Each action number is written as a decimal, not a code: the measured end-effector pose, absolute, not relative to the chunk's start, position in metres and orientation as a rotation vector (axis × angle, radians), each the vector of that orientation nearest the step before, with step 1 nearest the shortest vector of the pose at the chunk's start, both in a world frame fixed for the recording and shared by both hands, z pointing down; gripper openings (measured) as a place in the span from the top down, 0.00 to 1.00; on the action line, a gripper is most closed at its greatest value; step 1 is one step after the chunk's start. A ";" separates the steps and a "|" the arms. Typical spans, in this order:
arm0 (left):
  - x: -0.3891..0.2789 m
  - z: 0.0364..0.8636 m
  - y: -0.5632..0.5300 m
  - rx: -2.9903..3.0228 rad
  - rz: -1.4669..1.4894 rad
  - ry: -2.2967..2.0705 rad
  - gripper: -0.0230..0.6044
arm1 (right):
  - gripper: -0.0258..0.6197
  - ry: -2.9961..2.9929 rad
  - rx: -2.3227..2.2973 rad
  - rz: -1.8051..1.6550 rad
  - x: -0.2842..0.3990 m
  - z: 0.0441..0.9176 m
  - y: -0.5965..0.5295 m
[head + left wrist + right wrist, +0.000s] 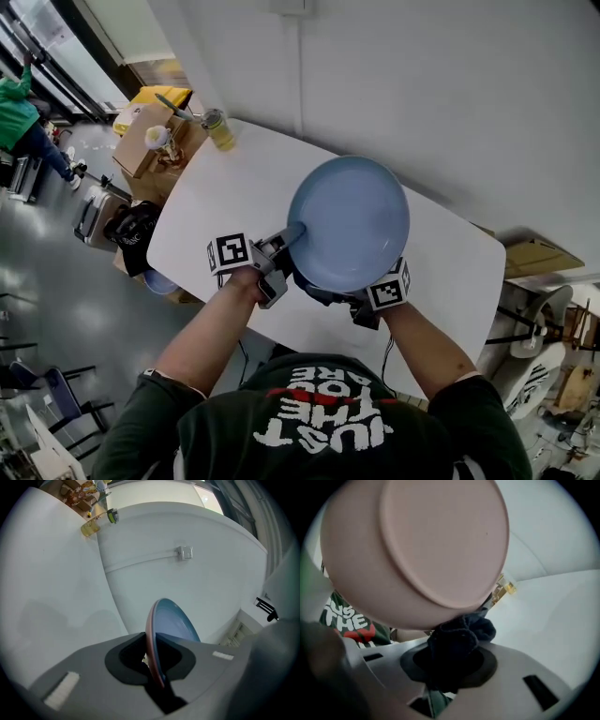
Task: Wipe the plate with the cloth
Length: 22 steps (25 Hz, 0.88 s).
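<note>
- Left tongs (291, 236) pinch the rim of the blue plate (349, 223) in the head view and hold it up above the white table (234, 178). The right tongs (342, 298) are tucked under the near edge of the plate. A dark cloth (317, 287) peeks out there.
- In the left gripper view, the left tongs (152, 660) are shut tight on the plate's (171, 620) rim. The plate stands on its edge, with its blue side to the right and its pink side to the left.
- In the right gripper view, the right tongs (450, 663) are clamped on the bunched-up cloth (452, 651). The pink bottom of the plate (422, 545) fills the top of the picture. The top of the cloth meets it near its low edge.
- I think the wiping is going on now, on the bottom side. No dirt shows on either side, so I cannot tell how much is done. The blue top side may be left to wipe, and then the plate must go back down on the table.
</note>
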<state>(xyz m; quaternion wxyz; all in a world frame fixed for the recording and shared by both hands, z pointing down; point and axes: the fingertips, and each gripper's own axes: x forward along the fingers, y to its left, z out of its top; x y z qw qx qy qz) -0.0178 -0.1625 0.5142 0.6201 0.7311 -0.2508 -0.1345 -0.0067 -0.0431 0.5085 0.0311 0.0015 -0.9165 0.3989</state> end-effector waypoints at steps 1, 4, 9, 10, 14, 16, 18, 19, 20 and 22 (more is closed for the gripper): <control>-0.016 0.511 -0.162 1.683 -0.313 -0.562 0.89 | 0.83 -2.854 0.022 1.256 -0.008 0.508 -0.047; -0.009 0.500 -0.160 1.731 -0.307 -0.510 0.89 | 0.83 -2.923 0.082 1.334 0.007 0.506 -0.061; -0.009 0.478 -0.146 1.937 -0.140 -0.431 0.89 | 0.83 -2.973 0.208 1.466 0.072 0.499 -0.095; -0.009 0.476 -0.139 1.965 -0.092 -0.388 0.89 | 0.83 -2.977 0.214 1.488 0.083 0.497 -0.102; 0.007 0.467 -0.108 2.020 0.017 -0.193 0.89 | 0.83 -2.959 0.038 1.548 0.096 0.479 -0.121; 0.019 0.463 -0.095 2.012 0.023 -0.113 0.89 | 0.83 -2.917 -0.157 1.587 0.081 0.472 -0.120; 0.031 0.456 -0.086 1.993 0.018 -0.045 0.89 | 0.83 -2.882 -0.332 1.609 0.061 0.468 -0.113; 0.036 0.454 -0.083 1.984 0.018 -0.023 0.89 | 0.83 -2.877 -0.400 1.611 0.051 0.466 -0.110; 0.039 0.452 -0.081 1.974 0.020 -0.009 0.89 | 0.83 -2.877 -0.455 1.617 0.042 0.464 -0.107; 0.040 0.452 -0.081 1.957 0.031 -0.005 0.89 | 0.83 -2.886 -0.530 1.653 0.031 0.461 -0.105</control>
